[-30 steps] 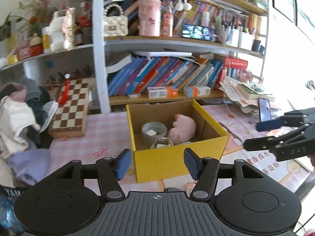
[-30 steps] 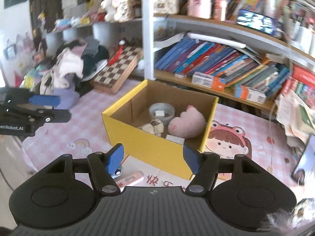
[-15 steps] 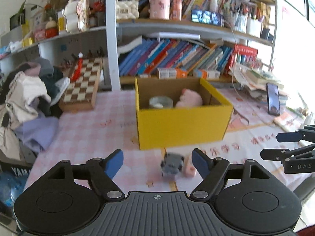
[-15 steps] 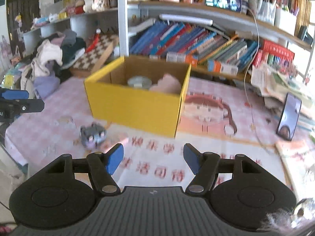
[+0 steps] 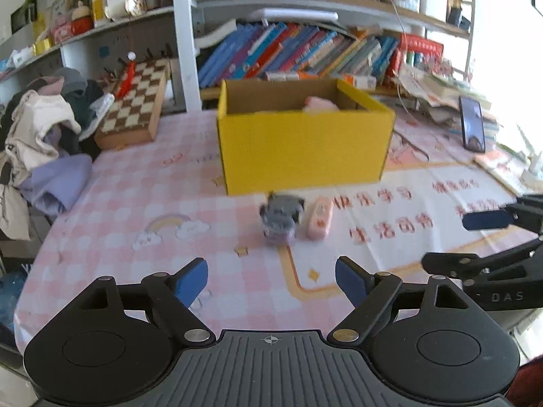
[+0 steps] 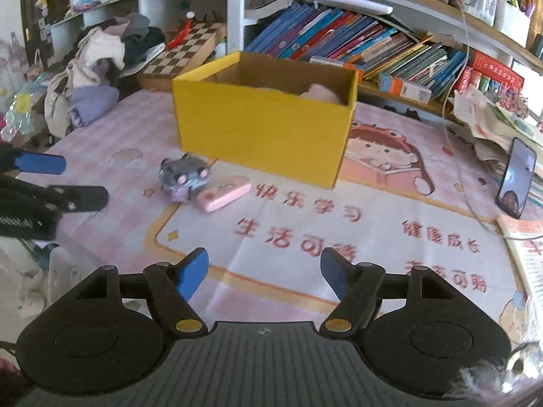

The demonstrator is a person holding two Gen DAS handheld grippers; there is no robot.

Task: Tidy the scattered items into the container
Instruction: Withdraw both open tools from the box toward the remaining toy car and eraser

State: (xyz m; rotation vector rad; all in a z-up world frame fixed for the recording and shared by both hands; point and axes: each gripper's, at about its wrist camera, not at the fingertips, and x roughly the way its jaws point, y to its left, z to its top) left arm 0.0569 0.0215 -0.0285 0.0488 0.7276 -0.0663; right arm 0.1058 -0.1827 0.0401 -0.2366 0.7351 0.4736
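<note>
Tongs: left gripper point(image 5: 271, 273) and right gripper point(image 6: 264, 269) both wide, empty.
Grey toy point(image 6: 184, 177): light, firm; pinch your jaws across its sides.
Pink case point(image 6: 224, 192): slim, slippery; grip its long edges.

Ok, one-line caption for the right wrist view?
Open right gripper faces a grey toy and pink case lying before the yellow box.

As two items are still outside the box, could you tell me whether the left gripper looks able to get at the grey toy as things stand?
Probably yes. The left gripper is open and empty, the grey toy lies straight ahead on bare tablecloth. Only the pink case crowds its right side.
</note>
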